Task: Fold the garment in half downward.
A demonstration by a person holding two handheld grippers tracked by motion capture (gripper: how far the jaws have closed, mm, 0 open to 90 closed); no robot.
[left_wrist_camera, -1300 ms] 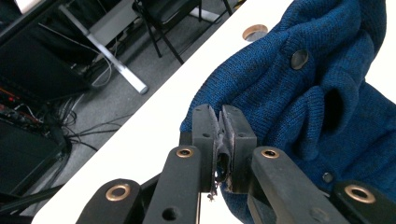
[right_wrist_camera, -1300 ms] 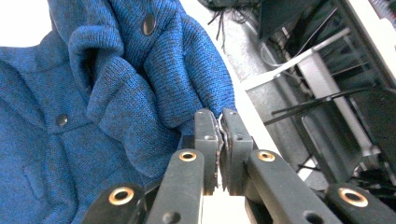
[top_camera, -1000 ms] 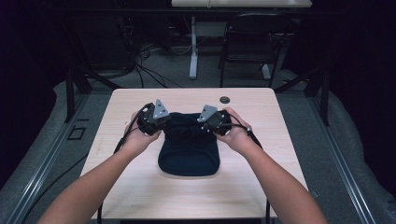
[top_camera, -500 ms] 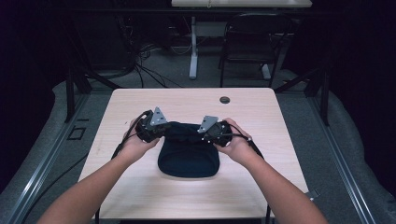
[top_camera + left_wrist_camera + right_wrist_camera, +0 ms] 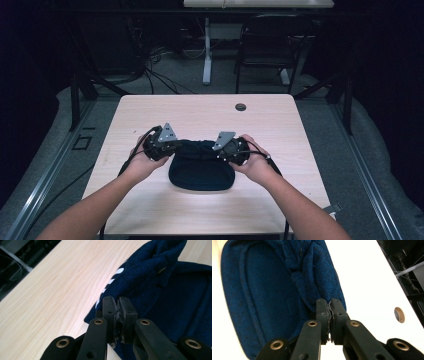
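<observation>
A dark navy knitted garment [image 5: 200, 172] lies in the middle of the wooden table [image 5: 150, 115]. My left gripper [image 5: 176, 146] is shut on its far left edge, and my right gripper [image 5: 216, 149] is shut on its far right edge. In the left gripper view the jaws [image 5: 118, 302] pinch a bunched fold of the knit [image 5: 160, 290], which carries white markings [image 5: 117, 272]. In the right gripper view the jaws [image 5: 329, 303] clamp a rolled edge of the blue knit [image 5: 262, 290]. The lifted edge hangs folded over the rest of the garment.
A small round cable hole [image 5: 240, 106] sits near the table's far edge, also seen as a hole [image 5: 399, 314] in the right gripper view. Beyond the table stand a chair [image 5: 265, 55], a desk leg [image 5: 206, 50] and loose cables [image 5: 150, 75] on the floor.
Both hands have drawn toward the near side of the table and sunk a little, bringing the garment's far edge with them. The garment now looks shorter front to back.
</observation>
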